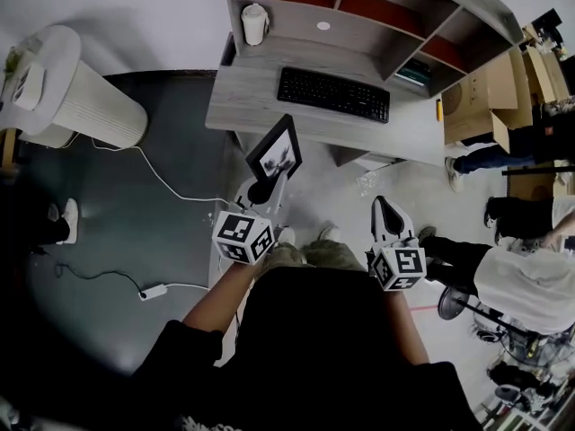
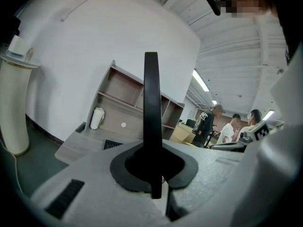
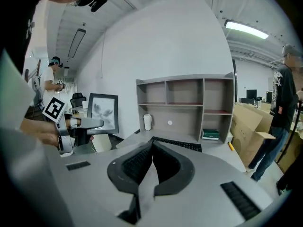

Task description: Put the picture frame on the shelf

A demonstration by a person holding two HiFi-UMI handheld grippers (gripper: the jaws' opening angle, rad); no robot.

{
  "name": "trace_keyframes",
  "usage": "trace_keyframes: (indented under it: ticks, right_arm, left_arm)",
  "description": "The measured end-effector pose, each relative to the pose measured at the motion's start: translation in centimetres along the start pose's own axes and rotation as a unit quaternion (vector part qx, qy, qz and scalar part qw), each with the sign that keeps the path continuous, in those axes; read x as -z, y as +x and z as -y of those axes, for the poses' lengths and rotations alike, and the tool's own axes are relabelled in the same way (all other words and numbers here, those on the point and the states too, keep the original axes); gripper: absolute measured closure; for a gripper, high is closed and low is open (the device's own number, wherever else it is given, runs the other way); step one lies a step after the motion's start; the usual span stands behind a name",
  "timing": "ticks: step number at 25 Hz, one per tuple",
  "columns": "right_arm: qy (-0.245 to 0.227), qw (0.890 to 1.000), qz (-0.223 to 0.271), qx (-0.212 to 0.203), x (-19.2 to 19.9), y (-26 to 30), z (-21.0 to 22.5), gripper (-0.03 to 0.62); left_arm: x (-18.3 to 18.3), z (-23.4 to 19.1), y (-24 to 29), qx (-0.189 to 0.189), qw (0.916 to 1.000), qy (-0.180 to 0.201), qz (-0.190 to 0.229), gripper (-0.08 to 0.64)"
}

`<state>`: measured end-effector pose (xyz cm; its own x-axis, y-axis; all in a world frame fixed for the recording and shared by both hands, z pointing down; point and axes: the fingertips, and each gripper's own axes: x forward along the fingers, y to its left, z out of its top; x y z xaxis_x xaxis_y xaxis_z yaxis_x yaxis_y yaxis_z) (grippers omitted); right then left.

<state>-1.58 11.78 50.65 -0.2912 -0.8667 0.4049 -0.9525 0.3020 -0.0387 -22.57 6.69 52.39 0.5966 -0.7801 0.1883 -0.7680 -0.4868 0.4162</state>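
Observation:
The picture frame (image 1: 276, 154), black-edged with a grey print, is held upright in front of the desk (image 1: 260, 106), tilted slightly. My left gripper (image 1: 265, 191) is shut on its lower edge. The left gripper view shows the frame (image 2: 151, 112) edge-on between the jaws, with the shelf unit (image 2: 124, 103) beyond it. The shelf unit (image 1: 377, 16) stands on the back of the desk and its compartments are mostly bare. My right gripper (image 1: 384, 206) is shut with nothing in it, to the right of the frame. In the right gripper view (image 3: 151, 148) the frame (image 3: 103, 113) shows at the left.
A black keyboard (image 1: 334, 92) lies on the desk and a white container (image 1: 255, 23) stands at its back left. A tall white cylinder appliance (image 1: 90, 106) stands on the floor at the left, with a cable and power strip (image 1: 153, 290). Cardboard boxes (image 1: 490, 97) and people (image 1: 521, 268) are at the right.

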Motion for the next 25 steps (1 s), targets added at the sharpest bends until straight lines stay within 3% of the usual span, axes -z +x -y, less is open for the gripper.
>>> trace_keyframes:
  ticks: [4,8,17,25]
  right_arm:
    - [-0.001,1.0,0.006,-0.011,0.7,0.6,0.5,0.58]
    - [0.014,1.0,0.018,-0.018,0.3,1.7,0.9,0.58]
    - [0.02,0.997,0.064,-0.04,-3.2,5.2,3.5,0.58]
    - [0.037,0.997,0.06,-0.045,-4.5,9.9,9.1,0.58]
  left_arm:
    - [0.2,0.0,0.7,0.0,1.0,0.0,-0.005,0.535]
    - [0.1,-0.2,1.0,0.002,0.9994,-0.036,-0.003,0.535]
    - [-1.2,0.5,4.8,-0.01,0.9999,0.004,-0.006,0.535]
    - [-1.7,0.9,11.4,-0.022,0.9996,-0.004,-0.018,0.535]
